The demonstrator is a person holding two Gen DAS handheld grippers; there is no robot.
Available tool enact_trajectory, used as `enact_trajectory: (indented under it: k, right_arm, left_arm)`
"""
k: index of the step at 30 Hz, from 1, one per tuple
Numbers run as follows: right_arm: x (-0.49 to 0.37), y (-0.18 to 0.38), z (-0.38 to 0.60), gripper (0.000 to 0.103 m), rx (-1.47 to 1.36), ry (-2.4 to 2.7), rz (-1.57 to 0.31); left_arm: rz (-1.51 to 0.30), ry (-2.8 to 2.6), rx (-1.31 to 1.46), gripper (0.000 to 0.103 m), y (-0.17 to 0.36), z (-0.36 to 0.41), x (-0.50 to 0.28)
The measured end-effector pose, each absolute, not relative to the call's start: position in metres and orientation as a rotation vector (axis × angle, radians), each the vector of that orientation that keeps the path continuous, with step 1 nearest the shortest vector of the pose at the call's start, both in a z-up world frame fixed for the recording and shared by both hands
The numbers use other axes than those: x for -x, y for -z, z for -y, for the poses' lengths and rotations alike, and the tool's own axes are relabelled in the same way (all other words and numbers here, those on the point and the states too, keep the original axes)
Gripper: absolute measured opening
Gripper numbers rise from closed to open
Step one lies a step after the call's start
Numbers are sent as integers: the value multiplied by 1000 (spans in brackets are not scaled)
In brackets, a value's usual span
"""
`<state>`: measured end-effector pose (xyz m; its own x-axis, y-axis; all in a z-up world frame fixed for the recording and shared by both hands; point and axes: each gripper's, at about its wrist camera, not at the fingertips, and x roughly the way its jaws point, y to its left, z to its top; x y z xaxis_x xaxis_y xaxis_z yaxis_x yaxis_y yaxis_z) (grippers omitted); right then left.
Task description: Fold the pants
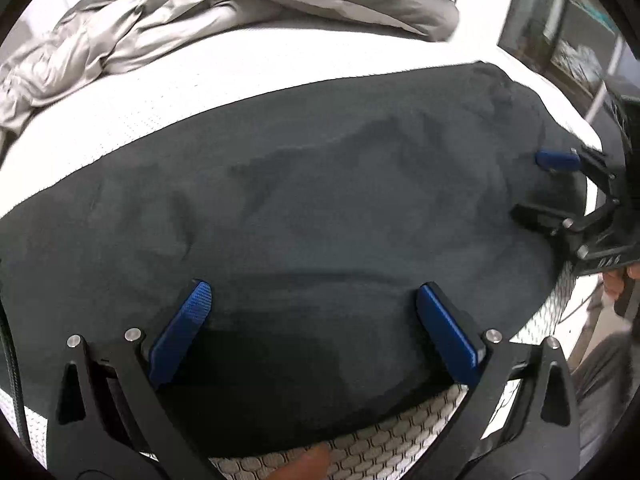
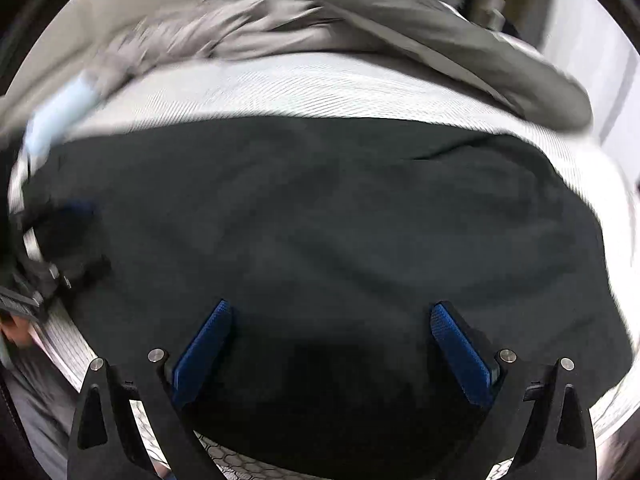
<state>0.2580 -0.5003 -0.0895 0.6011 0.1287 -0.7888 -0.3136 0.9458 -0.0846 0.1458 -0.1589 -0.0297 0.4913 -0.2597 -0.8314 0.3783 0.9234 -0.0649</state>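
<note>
Dark pants point(image 1: 320, 200) fill mid-frame on the white bed point(image 1: 200, 92). Left tool point(image 1: 314, 306) and right tool point(image 2: 330, 322) gape wide over them, apparently touching nothing.

The whole right wrist view is smeared with motion blur, so the grey bedding point(image 2: 400, 12) at the back is just streaks, and a pale blue blob point(image 2: 60, 120) on the left can't be identified. The left tongs point(image 2: 72, 236) show there only as a dark smudge at the frame edge, so no telling how their jaws sit. In the left wrist view the dark pants point(image 1: 320, 208) run off the left side, so their full length is cut off. The right tongs point(image 1: 536, 188) are half out of frame. The near hem of the pants hides behind the tongs' frames in both views.
</note>
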Motion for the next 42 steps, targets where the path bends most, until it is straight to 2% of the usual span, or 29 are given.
enact_trajectory:
  k: [4, 8, 13, 17, 21, 25, 27, 29, 33, 36, 42]
  right_arm:
    - [-244, 99, 496, 101, 264, -269, -888]
    - [-246, 97, 551, 101, 329, -58, -860]
    - [-251, 95, 623, 102, 137, 136, -878]
    - [-246, 75, 608, 102, 47, 118, -785]
    - [-252, 70, 555, 102, -17, -76, -777]
    - [-278, 77, 486, 101, 64, -192, -824]
    - [-297, 98, 459, 101, 171, -185, -879]
    - [-324, 105, 465, 100, 237, -177, -896]
    - [-332, 101, 520, 97, 195, 23, -861]
    - [-333, 107, 558, 100, 181, 222, -839]
    - [-326, 86, 543, 100, 129, 219, -808]
  left_arm:
    - [-980, 400, -138, 102, 33, 156, -140]
    - [-997, 389, -134, 102, 30, 154, -138]
    - [-1017, 371, -129, 102, 24, 163, -142]
    - [-971, 408, -92, 102, 6, 177, -146]
    - [-959, 401, -32, 102, -4, 197, -170]
    - [-942, 404, -127, 102, 6, 224, -187]
    - [-980, 381, -194, 102, 22, 231, -193]
    - [-1027, 369, -179, 103, 34, 226, -197]
    - [-1036, 342, -99, 103, 31, 201, -200]
    - [-1041, 344, -82, 103, 32, 193, -202]
    - [-1024, 328, -48, 102, 18, 191, -197]
